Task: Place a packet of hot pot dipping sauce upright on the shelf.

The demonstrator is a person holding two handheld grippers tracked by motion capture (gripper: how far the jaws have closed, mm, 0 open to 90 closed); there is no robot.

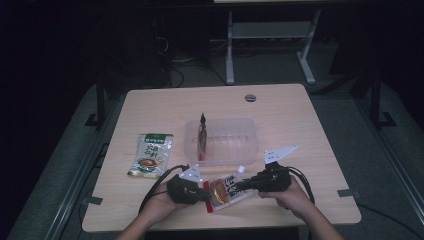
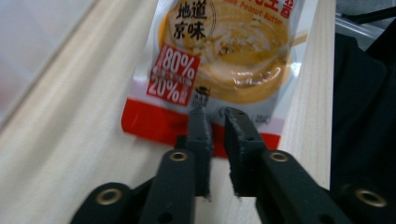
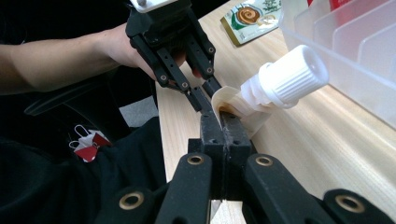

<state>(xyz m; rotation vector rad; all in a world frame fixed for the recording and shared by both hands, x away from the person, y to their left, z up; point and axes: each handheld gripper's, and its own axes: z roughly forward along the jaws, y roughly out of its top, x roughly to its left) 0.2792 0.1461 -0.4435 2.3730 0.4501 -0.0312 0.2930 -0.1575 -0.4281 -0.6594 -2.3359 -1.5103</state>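
Jaws, right gripper [image 3: 223,116]: clenched on the top edge of the pouch, beside its white ribbed screw cap [image 3: 286,77]. Jaws, left gripper [image 2: 215,114]: parted by a narrow gap, no earlier frame being at hand to compare; their tips lay over the pouch's red bottom edge, and whether the pads pressed on it I could not tell.

Item held: soft white-and-orange spouted plastic pouch of peanut butter [image 1: 226,190], printed with a red label. It lay at the near edge of the pale wooden table [image 1: 300,115], stretched between my two grippers, its bottom end at the left and its spout at the right.

Items beyond: clear plastic divided bin [image 1: 222,141], just behind the pouch, with one dark-and-red sachet [image 1: 202,136] standing upright in a slot. Green-and-white flat sauce packet [image 1: 151,154], lying flat to the left of the bin, apart from it.

Risks, as I judged them: with my left jaws slack, the pouch's weight hung mostly on the thin seam in my right jaws; it could have pivoted, sagged or slid out. So close to the table's edge, a dropped pouch might have fallen into my lap. A slanted carry could have caught the spout on the bin's rim or knocked the upright sachet.
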